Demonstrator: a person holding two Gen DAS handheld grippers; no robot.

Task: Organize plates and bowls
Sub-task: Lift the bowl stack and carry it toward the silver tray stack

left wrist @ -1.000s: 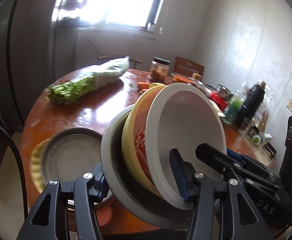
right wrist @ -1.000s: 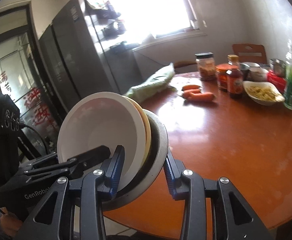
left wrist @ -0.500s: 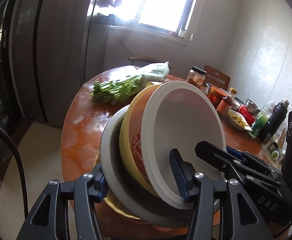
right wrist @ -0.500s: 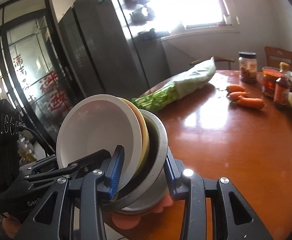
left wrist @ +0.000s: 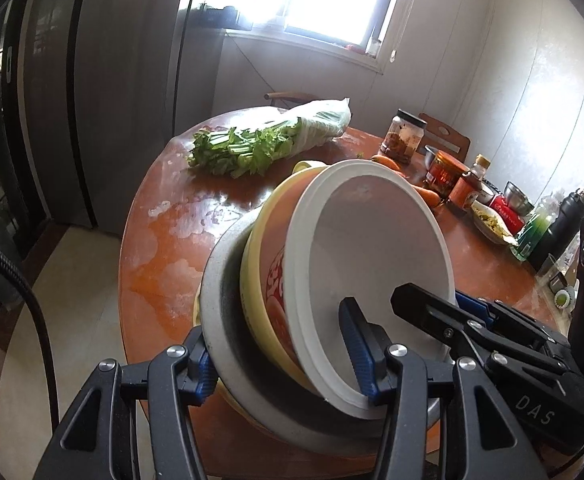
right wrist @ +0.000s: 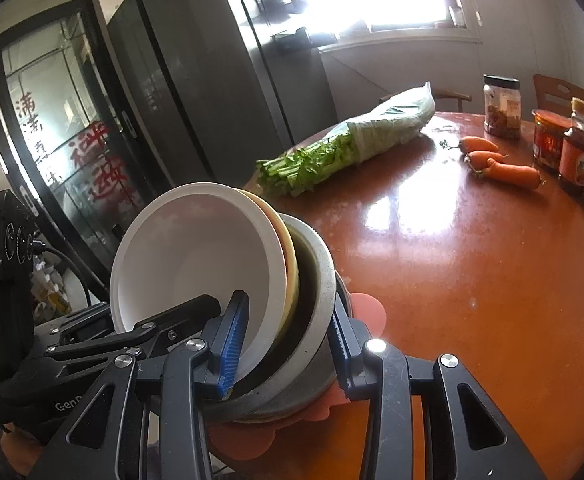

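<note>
A tilted nest of three bowls hangs over the table's near edge: a white bowl (left wrist: 372, 248) (right wrist: 195, 252) sits inside a yellow bowl (left wrist: 267, 248) (right wrist: 287, 248), which sits inside a grey bowl (left wrist: 219, 280) (right wrist: 320, 276). My left gripper (left wrist: 281, 360) is shut across their rims, one pad inside the white bowl and one behind the grey one. My right gripper (right wrist: 285, 344) grips the opposite side the same way. Just below the stack lie a grey plate (right wrist: 292, 400) and an orange flower-shaped plate (right wrist: 368, 308), mostly hidden.
On the round brown table (right wrist: 472, 280) lie bagged celery (left wrist: 267, 144), carrots (right wrist: 500, 164), a jar (right wrist: 502, 106), a red tub and a sauce bottle (right wrist: 576, 152). A black flask (left wrist: 564, 224) stands far right. A dark fridge (right wrist: 211, 72) and glass door stand beside the table.
Both grippers carried the bowl stack sideways and down toward the table's near edge. The grey plate that lay in the open to the left is now under the stack.
</note>
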